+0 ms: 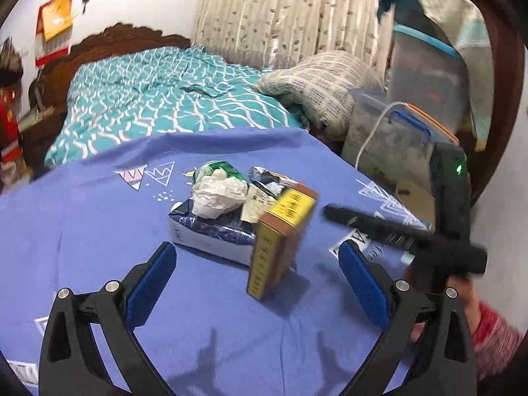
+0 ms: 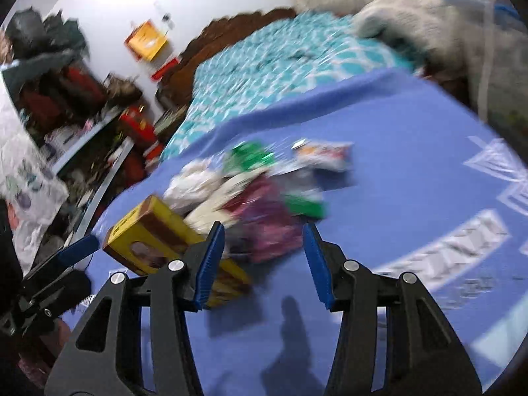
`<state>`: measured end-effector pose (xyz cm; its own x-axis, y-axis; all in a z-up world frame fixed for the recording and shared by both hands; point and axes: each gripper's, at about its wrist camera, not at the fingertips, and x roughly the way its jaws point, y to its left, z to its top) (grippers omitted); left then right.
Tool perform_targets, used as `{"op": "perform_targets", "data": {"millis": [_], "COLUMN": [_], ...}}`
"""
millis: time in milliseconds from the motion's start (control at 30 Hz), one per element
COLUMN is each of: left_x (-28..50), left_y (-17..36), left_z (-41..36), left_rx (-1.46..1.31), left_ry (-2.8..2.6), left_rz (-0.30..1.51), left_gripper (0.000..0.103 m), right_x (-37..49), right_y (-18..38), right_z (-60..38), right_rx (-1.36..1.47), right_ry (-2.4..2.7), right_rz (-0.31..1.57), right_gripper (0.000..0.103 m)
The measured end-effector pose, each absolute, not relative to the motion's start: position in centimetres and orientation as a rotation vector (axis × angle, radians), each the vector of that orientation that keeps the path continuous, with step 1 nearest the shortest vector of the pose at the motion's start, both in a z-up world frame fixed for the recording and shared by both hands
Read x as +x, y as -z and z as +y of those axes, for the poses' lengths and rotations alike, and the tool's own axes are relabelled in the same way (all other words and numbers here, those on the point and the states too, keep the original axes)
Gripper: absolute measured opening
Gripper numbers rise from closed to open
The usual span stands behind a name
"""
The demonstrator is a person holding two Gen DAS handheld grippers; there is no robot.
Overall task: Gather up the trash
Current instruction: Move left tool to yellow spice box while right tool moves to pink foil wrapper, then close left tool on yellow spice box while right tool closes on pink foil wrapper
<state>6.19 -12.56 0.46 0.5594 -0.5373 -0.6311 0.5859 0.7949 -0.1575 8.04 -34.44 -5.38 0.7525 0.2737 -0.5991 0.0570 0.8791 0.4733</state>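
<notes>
A pile of trash lies on the blue cloth (image 1: 99,231): a crumpled white tissue (image 1: 219,196), a green wrapper (image 1: 219,168), a dark blue and white packet (image 1: 208,231), a silver wrapper (image 1: 264,178). A yellow and brown box (image 1: 280,241) stands tilted on its end in front of the pile, between the jaws of my left gripper (image 1: 257,283), which is open and not touching it. My right gripper (image 2: 264,260) is open and empty over the cloth, with the same box (image 2: 158,241) at its left finger and the blurred pile (image 2: 257,198) ahead.
The other gripper (image 1: 406,237) reaches in from the right in the left wrist view. A bed with a teal cover (image 1: 165,99) lies behind the cloth. Plastic storage bins (image 1: 412,125) and a pillow (image 1: 323,85) stand at right. A cluttered shelf (image 2: 66,99) is at left.
</notes>
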Motion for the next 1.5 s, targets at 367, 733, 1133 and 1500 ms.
{"op": "perform_targets", "data": {"millis": [367, 733, 1133, 1500], "left_x": [9.7, 6.2, 2.5, 0.4], "left_y": [2.3, 4.1, 4.9, 4.1], "left_z": [-9.3, -7.6, -3.4, -0.7], "left_rx": [-0.090, -0.025, 0.046, 0.030], "left_ry": [0.638, 0.619, 0.567, 0.529], "left_rz": [0.810, 0.859, 0.891, 0.931], "left_gripper": [0.087, 0.088, 0.094, 0.094], "right_x": [6.1, 13.0, -6.1, -3.1], "right_y": [6.4, 7.3, 10.2, 6.8], "right_z": [-34.9, -36.2, -33.2, -30.8], "right_rx": [0.510, 0.681, 0.440, 0.374], "right_ry": [-0.083, -0.140, -0.112, -0.133], "right_rz": [0.730, 0.834, 0.850, 0.767], "right_gripper": [0.065, 0.021, 0.023, 0.046]}}
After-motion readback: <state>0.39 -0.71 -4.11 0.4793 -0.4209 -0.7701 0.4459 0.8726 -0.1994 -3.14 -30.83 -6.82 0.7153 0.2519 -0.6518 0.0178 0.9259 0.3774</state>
